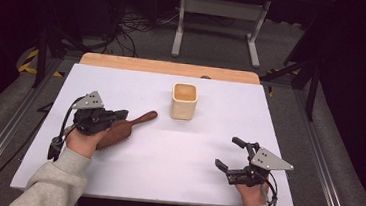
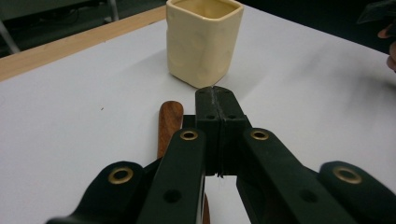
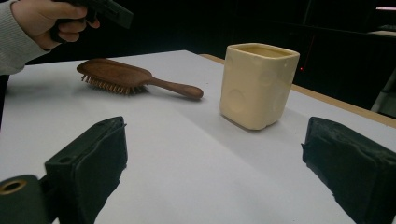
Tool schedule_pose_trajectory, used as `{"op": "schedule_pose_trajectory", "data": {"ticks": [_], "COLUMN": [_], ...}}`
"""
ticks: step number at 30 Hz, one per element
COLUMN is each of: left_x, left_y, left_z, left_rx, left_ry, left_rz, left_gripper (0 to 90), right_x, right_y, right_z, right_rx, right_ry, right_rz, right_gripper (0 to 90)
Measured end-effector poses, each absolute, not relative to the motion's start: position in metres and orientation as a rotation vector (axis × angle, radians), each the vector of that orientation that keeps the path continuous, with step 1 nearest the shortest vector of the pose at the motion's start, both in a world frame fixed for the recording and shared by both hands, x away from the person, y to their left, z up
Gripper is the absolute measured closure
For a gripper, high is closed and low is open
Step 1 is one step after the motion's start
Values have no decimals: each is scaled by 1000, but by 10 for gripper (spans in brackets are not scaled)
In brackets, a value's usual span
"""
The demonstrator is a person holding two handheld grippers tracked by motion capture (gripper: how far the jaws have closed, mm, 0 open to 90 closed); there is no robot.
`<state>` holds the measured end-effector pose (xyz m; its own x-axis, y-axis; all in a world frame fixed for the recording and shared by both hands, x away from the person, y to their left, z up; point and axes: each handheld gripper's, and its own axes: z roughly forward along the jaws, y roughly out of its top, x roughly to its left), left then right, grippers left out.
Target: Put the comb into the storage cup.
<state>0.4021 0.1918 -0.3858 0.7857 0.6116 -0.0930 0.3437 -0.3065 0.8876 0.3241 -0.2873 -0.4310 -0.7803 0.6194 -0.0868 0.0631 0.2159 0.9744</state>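
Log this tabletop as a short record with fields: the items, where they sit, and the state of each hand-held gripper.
surface: white table top
brush: brown wooden hairbrush, lying bristles down, handle toward the cup
cup: cream square ceramic cup, upright, apart from the brush
left hand-held gripper: shut with nothing between its jaws, raised above the brush
right hand-held gripper: open, holding nothing, near the table's front right

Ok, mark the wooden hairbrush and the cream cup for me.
wooden hairbrush (image 3: 114, 73), right gripper view, on the back of its head.
cream cup (image 1: 184, 105), high view, on its front wall.
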Motion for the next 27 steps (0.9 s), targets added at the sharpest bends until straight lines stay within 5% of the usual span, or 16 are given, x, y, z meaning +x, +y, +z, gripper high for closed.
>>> {"op": "schedule_pose_trajectory", "data": {"ticks": [27], "left_x": [462], "left_y": [149], "left_z": [-395], "left_rx": [2113], "left_ry": [833], "left_rz": [265], "left_gripper": [900], "right_x": [323], "right_y": [-288], "right_z": [-431], "right_rx": [612], "right_ry": [2032], "right_rz": [1613], "right_gripper": [68]}}
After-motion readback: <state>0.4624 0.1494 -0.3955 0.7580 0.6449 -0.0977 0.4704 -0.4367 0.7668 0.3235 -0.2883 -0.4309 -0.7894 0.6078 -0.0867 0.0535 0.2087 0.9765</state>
